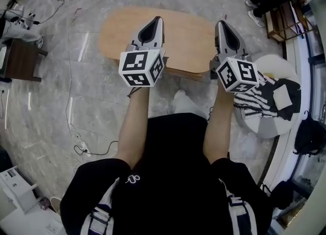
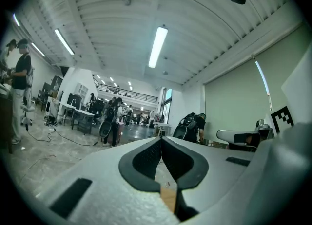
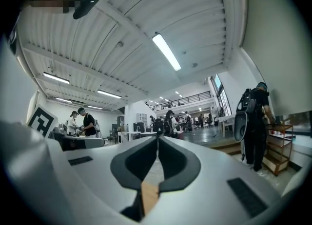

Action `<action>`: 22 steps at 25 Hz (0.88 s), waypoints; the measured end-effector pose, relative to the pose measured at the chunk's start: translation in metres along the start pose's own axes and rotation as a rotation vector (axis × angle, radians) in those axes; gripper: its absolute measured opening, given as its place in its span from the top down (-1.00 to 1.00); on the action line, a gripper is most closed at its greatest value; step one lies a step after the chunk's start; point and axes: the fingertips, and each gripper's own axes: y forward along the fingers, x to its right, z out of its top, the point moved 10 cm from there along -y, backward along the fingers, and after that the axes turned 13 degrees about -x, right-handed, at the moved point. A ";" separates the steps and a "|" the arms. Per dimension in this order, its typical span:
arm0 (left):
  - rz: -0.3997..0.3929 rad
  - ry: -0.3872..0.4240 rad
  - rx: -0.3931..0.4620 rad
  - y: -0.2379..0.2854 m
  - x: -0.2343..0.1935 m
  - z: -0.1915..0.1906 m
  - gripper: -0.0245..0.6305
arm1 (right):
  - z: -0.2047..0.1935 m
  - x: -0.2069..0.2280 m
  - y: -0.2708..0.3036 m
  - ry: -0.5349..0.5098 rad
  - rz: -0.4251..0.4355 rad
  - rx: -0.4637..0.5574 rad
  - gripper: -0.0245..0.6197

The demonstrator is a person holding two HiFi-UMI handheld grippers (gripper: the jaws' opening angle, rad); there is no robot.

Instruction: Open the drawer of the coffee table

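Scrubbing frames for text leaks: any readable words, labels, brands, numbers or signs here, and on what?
No readable text in any view.
left gripper, right gripper: square marker patterns on their cubes, no letters.
white logo on the person's black clothes: a squiggle, not legible.
white box, lower left: mark too small to read.

I see a striped cloth [image 1: 253, 101] draped over the left edge of a round white seat [image 1: 270, 124], with what may be a black garment [image 1: 293, 104] beside it. A dark side table [image 1: 20, 61] stands on the marble floor [image 1: 51, 107], where a thin cable [image 1: 66, 112] trails loosely.
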 end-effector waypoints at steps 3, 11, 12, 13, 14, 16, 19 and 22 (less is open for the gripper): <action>-0.001 -0.032 0.006 0.034 -0.004 0.014 0.89 | 0.013 0.029 0.032 0.014 0.016 -0.014 0.88; 0.034 -0.054 0.007 0.100 -0.008 0.043 0.89 | 0.038 0.082 0.086 0.021 0.045 -0.040 0.88; 0.037 -0.057 0.007 0.106 -0.009 0.045 0.89 | 0.040 0.087 0.090 0.020 0.044 -0.042 0.88; 0.039 -0.059 0.008 0.111 -0.009 0.046 0.89 | 0.042 0.092 0.093 0.020 0.042 -0.042 0.88; 0.040 -0.061 0.009 0.116 -0.008 0.048 0.89 | 0.045 0.097 0.095 0.020 0.040 -0.039 0.88; 0.037 -0.060 0.017 0.124 -0.006 0.051 0.89 | 0.049 0.105 0.099 0.018 0.039 -0.029 0.88; 0.032 -0.056 0.021 0.132 -0.006 0.052 0.89 | 0.050 0.109 0.106 0.014 0.044 -0.026 0.88; 0.034 -0.062 0.018 0.135 -0.013 0.053 0.89 | 0.049 0.107 0.113 0.016 0.051 -0.035 0.88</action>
